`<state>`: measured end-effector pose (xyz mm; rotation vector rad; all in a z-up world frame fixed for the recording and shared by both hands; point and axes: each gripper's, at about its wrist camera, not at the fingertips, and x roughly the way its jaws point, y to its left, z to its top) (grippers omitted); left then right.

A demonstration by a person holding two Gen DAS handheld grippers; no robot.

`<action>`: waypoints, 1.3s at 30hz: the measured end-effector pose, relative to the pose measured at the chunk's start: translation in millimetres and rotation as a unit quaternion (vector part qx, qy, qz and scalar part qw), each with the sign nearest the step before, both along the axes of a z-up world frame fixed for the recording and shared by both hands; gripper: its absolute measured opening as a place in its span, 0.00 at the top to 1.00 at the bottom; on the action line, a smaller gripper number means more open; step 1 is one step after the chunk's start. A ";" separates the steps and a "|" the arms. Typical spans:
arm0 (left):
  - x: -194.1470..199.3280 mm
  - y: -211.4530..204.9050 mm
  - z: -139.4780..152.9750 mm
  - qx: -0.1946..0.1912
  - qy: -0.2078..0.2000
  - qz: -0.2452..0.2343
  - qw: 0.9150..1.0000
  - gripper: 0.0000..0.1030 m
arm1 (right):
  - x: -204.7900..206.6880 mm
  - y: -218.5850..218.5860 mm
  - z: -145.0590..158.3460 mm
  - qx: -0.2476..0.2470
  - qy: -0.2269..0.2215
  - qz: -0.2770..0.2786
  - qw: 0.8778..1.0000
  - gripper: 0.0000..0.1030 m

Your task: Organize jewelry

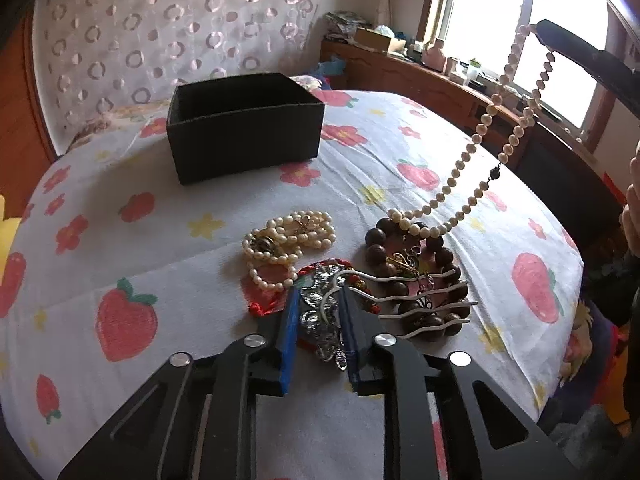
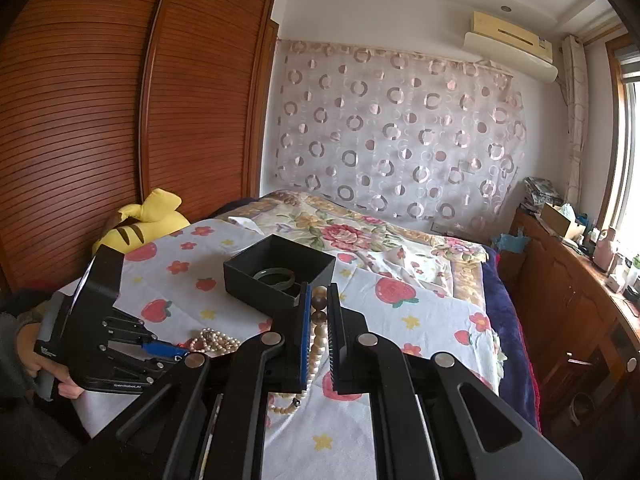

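On a bed spread with a strawberry-print sheet [image 1: 132, 264], an open black box [image 1: 244, 124] sits toward the far side, well apart from the jewelry heaped nearer the camera. From the right wrist view a green bangle [image 2: 275, 279] lies inside it. The right gripper [image 2: 319, 332] is clamped on a long pearl necklace [image 1: 476, 184], whose lower loop drapes onto a ring of dark wooden beads [image 1: 416, 280]. The left gripper [image 1: 318, 332] is closed on a silver hair comb [image 1: 320, 312], its wavy prongs lying across those beads. Beside it rests a heap of pearl strands [image 1: 286, 244].

Likely trouble: lifting the comb could hook the beads or the red cord [image 1: 264, 304] beneath; the necklace could drag the beads or slip free. Small gold pieces inside the bead ring are too tangled to identify, and much of the comb's head is hidden by the jaws.
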<state>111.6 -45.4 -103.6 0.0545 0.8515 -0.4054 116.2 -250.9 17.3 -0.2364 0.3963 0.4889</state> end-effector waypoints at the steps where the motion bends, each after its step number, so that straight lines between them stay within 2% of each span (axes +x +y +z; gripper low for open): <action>1: -1.5 1.6 2.4 -0.005 -0.003 0.002 1.000 0.86 | -0.1 0.5 -0.2 0.001 0.000 0.000 1.000 0.92; 14: -28.5 11.0 41.5 -0.048 -0.057 0.003 0.997 0.94 | -1.7 14.9 -6.3 -0.001 0.001 0.004 1.000 0.92; 21: -34.7 11.9 57.5 -0.046 -0.082 0.004 0.996 0.95 | -3.0 22.2 -7.8 -0.001 -0.001 0.005 1.000 0.92; 28: -34.8 11.2 68.9 0.011 -0.108 0.009 0.994 0.94 | -1.5 20.3 -6.0 -0.002 -0.002 0.006 1.000 0.92; 34: -24.6 6.5 66.5 0.108 -0.112 0.000 0.988 0.94 | -1.4 20.0 -6.3 -0.001 -0.002 0.007 1.000 0.92; 37: -19.2 12.9 64.9 0.130 -0.111 0.003 0.985 0.94 | 0.0 19.8 -3.2 0.001 -0.002 0.007 1.000 0.92; 39: -14.6 20.5 65.6 0.132 -0.109 0.011 0.985 0.94 | -0.6 20.7 -3.5 -0.001 -0.002 0.008 1.000 0.92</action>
